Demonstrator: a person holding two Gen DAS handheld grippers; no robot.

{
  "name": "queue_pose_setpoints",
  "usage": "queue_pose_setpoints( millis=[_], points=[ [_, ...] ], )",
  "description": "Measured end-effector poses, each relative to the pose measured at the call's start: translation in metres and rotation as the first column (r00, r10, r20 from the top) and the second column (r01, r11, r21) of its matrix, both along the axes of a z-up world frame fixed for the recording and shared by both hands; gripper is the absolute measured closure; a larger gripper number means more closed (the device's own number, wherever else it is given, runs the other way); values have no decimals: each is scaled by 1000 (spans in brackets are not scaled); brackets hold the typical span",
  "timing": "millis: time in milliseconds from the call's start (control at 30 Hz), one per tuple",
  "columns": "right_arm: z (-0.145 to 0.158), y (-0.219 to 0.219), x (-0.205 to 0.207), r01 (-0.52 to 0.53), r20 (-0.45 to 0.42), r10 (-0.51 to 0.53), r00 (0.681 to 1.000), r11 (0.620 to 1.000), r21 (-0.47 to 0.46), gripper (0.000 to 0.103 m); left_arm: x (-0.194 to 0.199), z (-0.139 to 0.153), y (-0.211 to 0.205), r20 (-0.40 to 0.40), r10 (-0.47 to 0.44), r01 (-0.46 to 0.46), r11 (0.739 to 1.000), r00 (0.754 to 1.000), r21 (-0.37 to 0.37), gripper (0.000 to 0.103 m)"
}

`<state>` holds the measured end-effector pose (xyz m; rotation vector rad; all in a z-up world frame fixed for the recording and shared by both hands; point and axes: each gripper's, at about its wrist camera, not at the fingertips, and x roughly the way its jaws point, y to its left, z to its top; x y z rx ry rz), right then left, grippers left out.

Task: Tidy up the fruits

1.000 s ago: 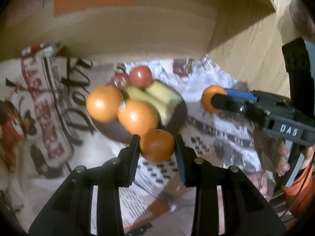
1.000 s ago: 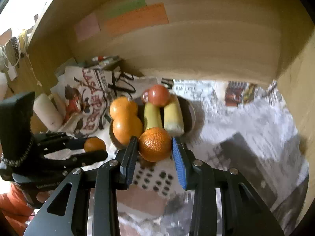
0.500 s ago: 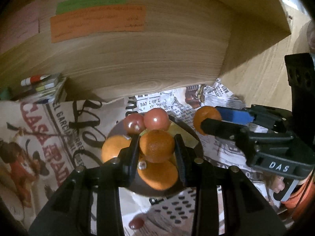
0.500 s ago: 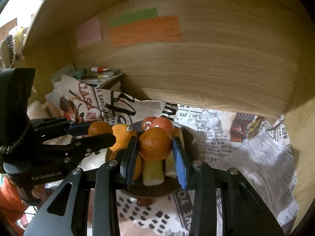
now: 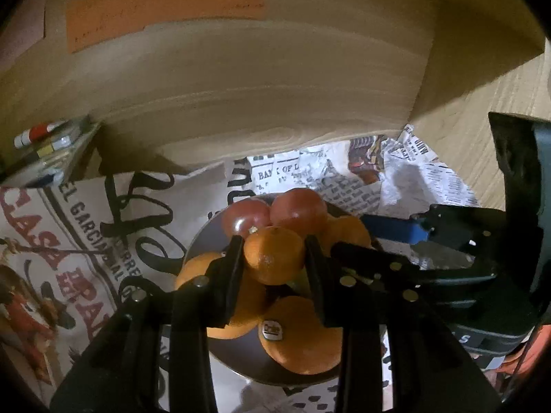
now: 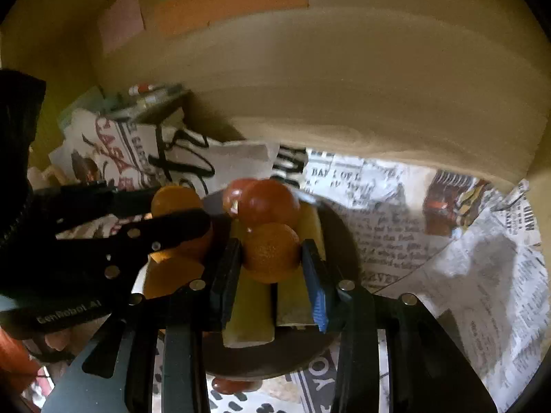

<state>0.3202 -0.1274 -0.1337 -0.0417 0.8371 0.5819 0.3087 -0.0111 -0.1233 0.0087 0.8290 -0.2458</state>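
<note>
Both tools have swung in from beside the dark plate [image 5: 203, 251] to directly above it within the last second — each one clamped on its own small mandarin. The left tool [image 5: 273, 256] holds its mandarin [image 5: 273, 254] over the large oranges [image 5: 299, 335] on the plate's left side, just in front of the two red fruits [image 5: 298, 208]. The right tool [image 6: 272, 253] grips a second mandarin [image 6: 270, 251] above the pale yellow pieces [image 6: 249, 313], its blue-padded fingers [image 6: 316, 296] close on the peel. The plate sits on newspaper [image 6: 389, 227] spread over the bench. I judge the carry is done and release is next; the pile is already heaped, so a mandarin could roll off onto the paper, where one small red fruit [image 6: 234, 385] lies by the rim.
</note>
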Motion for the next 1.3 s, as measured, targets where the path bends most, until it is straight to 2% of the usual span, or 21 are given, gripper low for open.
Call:
queue_pose_setpoints(
  millis=[167,267,333,367,700,833,1067,1300],
  points=[
    [-1,1,-1,-12,0,12,1000,1000,-18,68,5,-8,5,-47,4,-5,1000,999,-29,68],
    [0,1,-2,-20,-10,20,1000,1000,-20,67,3,-5,6,-44,7,-8,999,999,-38,65],
    [2,2,-5,-18,0,18,1000,999,-27,65,-3,1,8,-24,12,-13,999,1000,-46,45],
    [4,2,-6,-15,9,16,1000,1000,-28,64,-6,5,9,-3,22,-22,999,1000,-47,43],
    [50,-11,-44,-2,122,-1,993,1000,23,63,-49,48,22,117,47,-44,999,992,-24,42],
    [61,-14,-63,-7,153,1,988,999,37,61,-71,56,29,140,54,-54,999,989,-5,42],
    [56,-14,-89,-7,148,1,989,999,41,60,-102,44,43,100,66,-68,998,993,9,42],
    [25,-13,-99,5,71,-6,997,1000,11,58,-118,8,51,-1,66,-66,998,998,7,42]
  ],
)
